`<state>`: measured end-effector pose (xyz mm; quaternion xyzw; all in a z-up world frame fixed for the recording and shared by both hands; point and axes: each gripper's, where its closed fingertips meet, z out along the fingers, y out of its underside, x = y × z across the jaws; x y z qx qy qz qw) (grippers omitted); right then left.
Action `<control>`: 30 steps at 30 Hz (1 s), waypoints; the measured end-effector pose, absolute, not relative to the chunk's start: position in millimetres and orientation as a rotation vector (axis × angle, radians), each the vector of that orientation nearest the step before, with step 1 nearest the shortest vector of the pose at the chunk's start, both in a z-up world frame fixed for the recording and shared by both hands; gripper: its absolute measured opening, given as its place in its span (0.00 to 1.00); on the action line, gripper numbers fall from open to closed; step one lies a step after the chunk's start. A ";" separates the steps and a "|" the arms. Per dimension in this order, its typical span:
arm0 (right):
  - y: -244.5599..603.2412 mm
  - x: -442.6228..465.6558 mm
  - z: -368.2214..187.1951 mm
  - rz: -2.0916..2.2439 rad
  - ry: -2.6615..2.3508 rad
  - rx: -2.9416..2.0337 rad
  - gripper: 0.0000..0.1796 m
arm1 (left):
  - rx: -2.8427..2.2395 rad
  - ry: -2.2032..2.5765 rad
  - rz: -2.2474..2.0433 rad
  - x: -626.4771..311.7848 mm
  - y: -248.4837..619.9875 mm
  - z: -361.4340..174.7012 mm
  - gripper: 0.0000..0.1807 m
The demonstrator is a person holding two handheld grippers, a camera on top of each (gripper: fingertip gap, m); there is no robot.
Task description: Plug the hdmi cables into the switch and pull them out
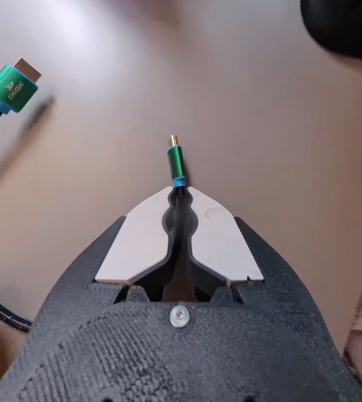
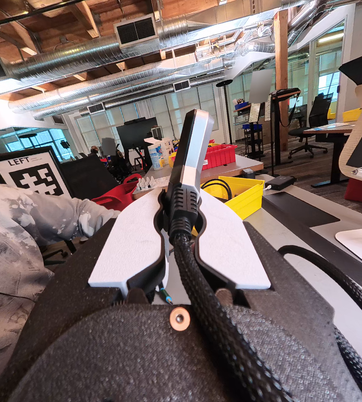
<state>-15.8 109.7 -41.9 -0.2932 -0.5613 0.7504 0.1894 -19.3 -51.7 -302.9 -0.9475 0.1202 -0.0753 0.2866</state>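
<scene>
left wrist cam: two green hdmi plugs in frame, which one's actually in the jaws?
The center plug, seen edge-on: the left gripper is clamped on its cable just behind the blue collar. The other plug, at the left edge, shows its broad face and is clear of the jaws.

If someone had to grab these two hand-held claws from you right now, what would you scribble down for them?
Left gripper: shut on the braided cable just behind a green HDMI plug, gold tip pointing away over the bare table.
Right gripper: shut on the black strain relief of the switch, held tilted up in the air; its own thick cable trails back.
A second green plug hangs free at the left.
Done: both pieces picked up.
Left: no green plug is in the switch yet; plug them in, then pull them out.
</scene>
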 end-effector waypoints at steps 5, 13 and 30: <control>110.7 -15.9 -42.4 2.110 -1.577 -0.827 0.13 | -2.510 0.323 -0.038 -26.8 -46.0 -306.5 0.08; 101.6 -0.8 -49.6 2.164 -1.678 -0.679 0.13 | -2.465 0.308 -0.021 -25.2 -30.6 -308.8 0.07; 67.7 32.4 -66.8 2.453 -1.890 -0.358 0.13 | -2.040 0.204 -0.653 -11.6 -8.6 -179.5 0.06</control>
